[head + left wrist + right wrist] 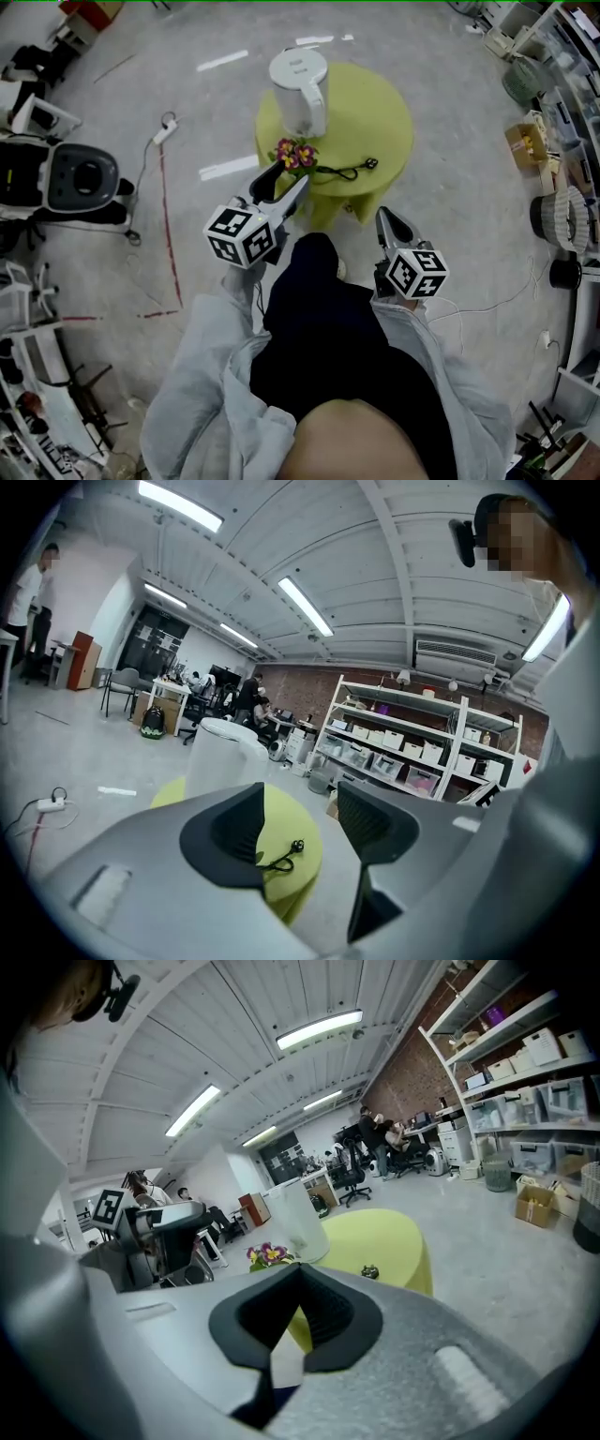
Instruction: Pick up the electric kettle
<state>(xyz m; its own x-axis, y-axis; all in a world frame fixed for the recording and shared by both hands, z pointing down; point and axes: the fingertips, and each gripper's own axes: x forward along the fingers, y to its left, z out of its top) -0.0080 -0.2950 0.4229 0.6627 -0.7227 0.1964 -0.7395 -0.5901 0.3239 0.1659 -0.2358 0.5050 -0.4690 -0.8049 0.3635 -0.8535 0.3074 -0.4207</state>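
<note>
The white electric kettle (300, 89) stands upright on the far left part of a round yellow-green table (380, 112). In the left gripper view the kettle (220, 752) is ahead and left of the jaws; in the right gripper view the kettle (300, 1215) is straight ahead. My left gripper (284, 178) hangs over the table's near edge, short of the kettle, its jaws apart with nothing between them. My right gripper (384, 217) is lower right, off the table, with its jaws together and nothing in them.
A small bunch of purple and yellow flowers (295, 155) and a black cord (352, 170) lie on the table near its front edge. A power strip (164, 131) and a red tape line (169, 225) mark the floor at left. Shelving (577, 84) and baskets (561, 217) line the right side.
</note>
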